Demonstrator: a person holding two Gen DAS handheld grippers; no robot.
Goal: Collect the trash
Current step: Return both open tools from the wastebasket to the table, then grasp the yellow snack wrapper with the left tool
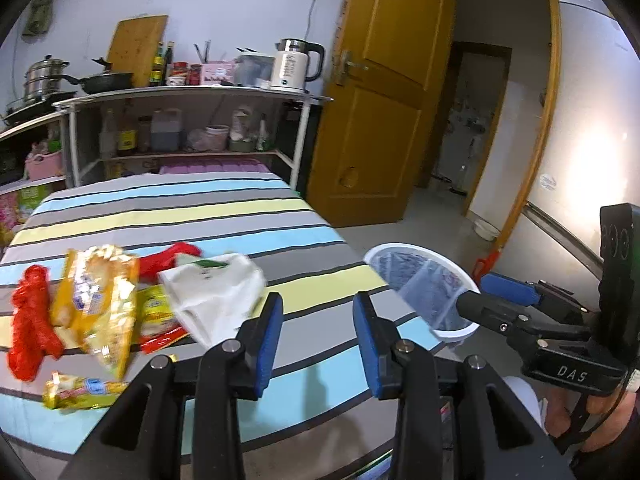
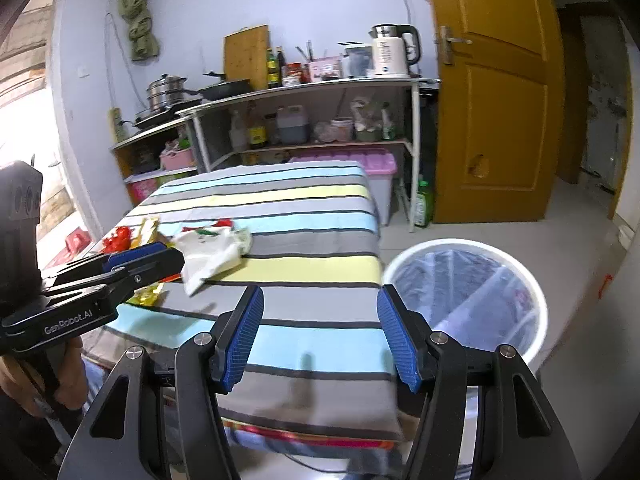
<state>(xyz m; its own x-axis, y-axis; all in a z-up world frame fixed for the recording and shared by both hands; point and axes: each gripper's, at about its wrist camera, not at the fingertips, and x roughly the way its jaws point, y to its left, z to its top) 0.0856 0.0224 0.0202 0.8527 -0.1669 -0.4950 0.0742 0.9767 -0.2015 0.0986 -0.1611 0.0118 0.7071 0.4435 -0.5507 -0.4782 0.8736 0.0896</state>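
Left hand-held gripper (image 1: 316, 320) (ribbed blue pads, empty) beside crinkly wrappers (image 1: 100, 300)

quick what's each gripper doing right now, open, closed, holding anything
Left gripper: open, holding nothing.
Right gripper: open wide, holding nothing.

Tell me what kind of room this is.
Probably a small one-room home: a striped cloth-covered table beside kitchen shelving with a kettle and steamer pot.
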